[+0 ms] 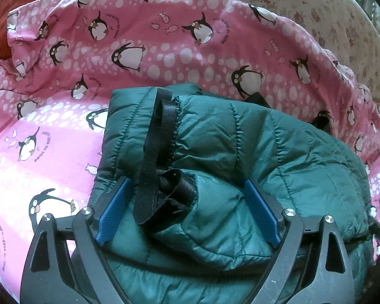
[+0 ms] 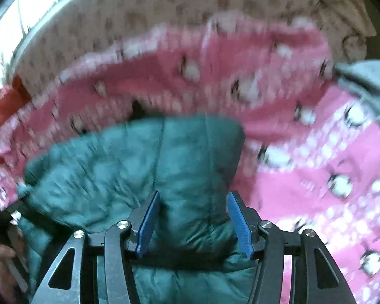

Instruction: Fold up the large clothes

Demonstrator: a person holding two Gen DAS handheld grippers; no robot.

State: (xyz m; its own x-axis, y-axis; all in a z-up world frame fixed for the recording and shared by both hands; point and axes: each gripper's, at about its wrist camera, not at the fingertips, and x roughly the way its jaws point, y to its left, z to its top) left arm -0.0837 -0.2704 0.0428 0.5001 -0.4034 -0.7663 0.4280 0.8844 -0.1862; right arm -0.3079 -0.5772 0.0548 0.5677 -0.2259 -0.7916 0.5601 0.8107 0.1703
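left tool [image 1: 187, 200]: wide, pads clear of jacket [image 1: 240, 152] between them
right tool [image 2: 193, 212]: clamps jacket fold
jacket: straight ahead, nearer right tool

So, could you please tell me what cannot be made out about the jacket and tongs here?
- Right wrist view: motion blur hides whether the right tongs grip the green jacket.
- Left wrist view: the jacket's near part is cut off by the bottom edge and the left tongs.

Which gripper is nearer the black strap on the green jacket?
Left. The black strap lies between the left gripper pads. The right gripper straddles another fold of the green jacket; no strap shows there.
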